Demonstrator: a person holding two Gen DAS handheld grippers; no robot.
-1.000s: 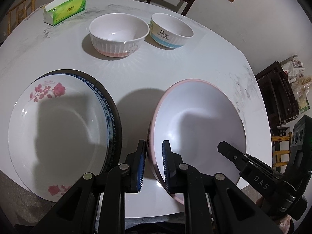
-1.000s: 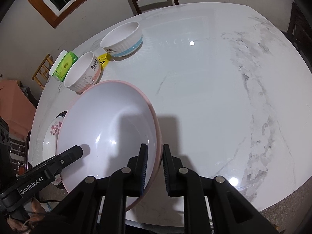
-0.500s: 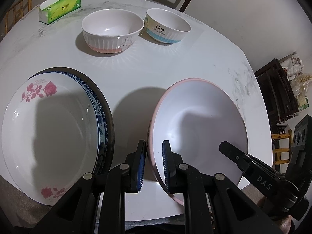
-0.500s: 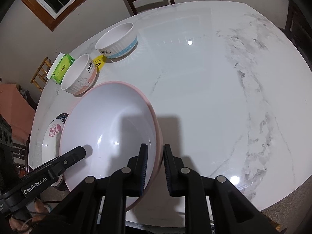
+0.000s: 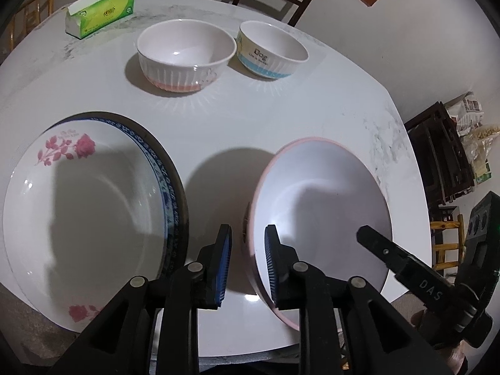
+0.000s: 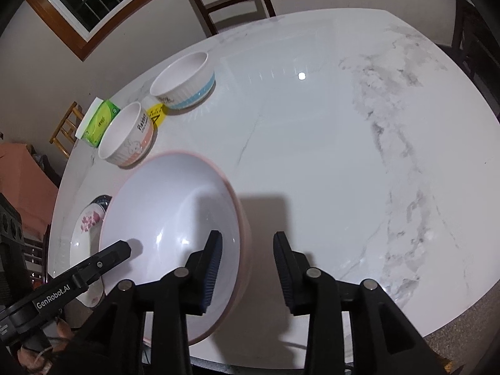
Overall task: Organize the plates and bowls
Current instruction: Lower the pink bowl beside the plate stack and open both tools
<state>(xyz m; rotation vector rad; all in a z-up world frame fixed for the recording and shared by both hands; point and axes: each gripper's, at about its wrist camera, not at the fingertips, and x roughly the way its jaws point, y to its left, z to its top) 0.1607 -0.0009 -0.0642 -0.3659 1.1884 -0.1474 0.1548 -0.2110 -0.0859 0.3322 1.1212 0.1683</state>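
Left wrist view: left gripper (image 5: 247, 262) straddles the near-left rim of the pink bowl (image 5: 322, 206). Jaws are opening; the rim sits between the pads, a visible gap on the outer side, so the pinch looks released. The bowl rests on the table (image 5: 250, 118), just right of the plate stack (image 5: 78, 218): a rose plate lies on a blue-rimmed plate over a dark one, presumably already sorted by kind. Two small bowls stand well beyond, side by side and near touching: pink-band bowl (image 5: 184, 59) and blue-band bowl (image 5: 272, 51). A tissue box (image 5: 100, 14) sits at the far edge. The right gripper's finger reaches over the pink bowl's opposite side.

Right wrist view: right gripper (image 6: 247, 268) spans the bowl's right rim (image 6: 240, 218). Jaws are opening and stand clearly spread; the outer pad is well off the wall, the inner pad inside the bowl. A two-sided hold suits a bowl this wide and shallow; both letting go suggests it is set down here, beside the plates.

Judgement: placement of the pink bowl is finishing; the small bowls are not yet nested.
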